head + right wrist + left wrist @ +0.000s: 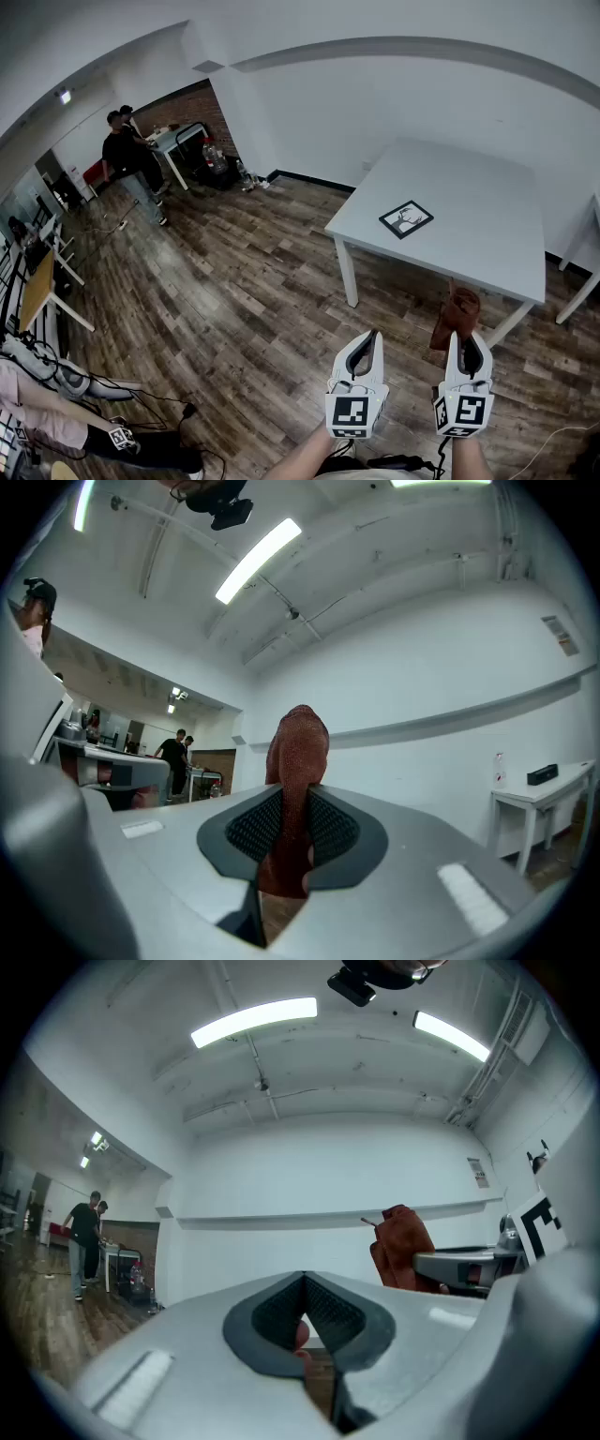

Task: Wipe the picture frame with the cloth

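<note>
The picture frame, black-edged with a pale picture, lies flat on the white table, well ahead of both grippers. My right gripper is held over the wooden floor short of the table's near edge. It is shut on a rust-brown cloth, which sticks up past the jaws as a bunched fold. My left gripper is level beside it on the left, shut with nothing between its pads. The cloth shows at the right of the left gripper view.
Two people stand by a desk at the far left of the room. Cables and gear lie on the floor at the lower left. Another white table's leg stands at the right edge.
</note>
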The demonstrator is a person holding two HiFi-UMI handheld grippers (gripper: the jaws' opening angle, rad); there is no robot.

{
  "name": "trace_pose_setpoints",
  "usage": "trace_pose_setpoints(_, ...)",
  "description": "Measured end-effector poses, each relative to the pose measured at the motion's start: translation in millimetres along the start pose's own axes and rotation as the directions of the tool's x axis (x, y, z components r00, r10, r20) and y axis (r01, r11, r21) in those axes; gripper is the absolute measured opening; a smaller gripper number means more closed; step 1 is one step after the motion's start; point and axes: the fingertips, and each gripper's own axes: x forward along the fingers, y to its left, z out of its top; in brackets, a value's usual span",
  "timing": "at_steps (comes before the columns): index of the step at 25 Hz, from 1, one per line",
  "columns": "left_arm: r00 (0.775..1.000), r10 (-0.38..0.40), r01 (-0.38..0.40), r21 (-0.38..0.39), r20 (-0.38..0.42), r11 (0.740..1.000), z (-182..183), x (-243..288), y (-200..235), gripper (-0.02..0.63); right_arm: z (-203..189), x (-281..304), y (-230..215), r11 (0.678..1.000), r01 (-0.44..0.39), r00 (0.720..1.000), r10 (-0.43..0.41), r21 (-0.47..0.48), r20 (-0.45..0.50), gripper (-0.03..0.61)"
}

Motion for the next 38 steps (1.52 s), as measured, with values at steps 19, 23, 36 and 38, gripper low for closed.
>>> trace_pose_setpoints(19, 1.0, 0.03, -0.03, 0.001, 0.001, 1.0, 1.1, -1.4, -1.9, 0.0, 1.0, -0.8, -7.0, 0.999, -0.016, 1.0, 0.015, 0.034, 0.014, 0.097)
trace_pose_setpoints(23, 1.0, 0.029, -0.029, -0.005, -0.006, 1.0, 1.4, -0.3, -13.4, 0.0, 1.0, -7.1, -19.0, 0.999, -0.017, 1.0, 0.016, 0.042, 0.017, 0.097)
trace_pose_setpoints(36, 0.996, 0.093, -0.093, 0.005, -0.015, 0.996, 10.0, -11.2, -25.3, 0.0, 10.4, -10.4, -22.8, 0.993, -0.095, 0.995, 0.093, 0.063, 0.031, 0.097)
trace_pose_setpoints(38, 0.996, 0.09, -0.09, 0.007, -0.019, 0.996, 9.1, -6.9, -26.2, 0.0, 8.0, -8.4, -25.1, 0.994, -0.093, 0.995, 0.092, 0.063, 0.028, 0.097)
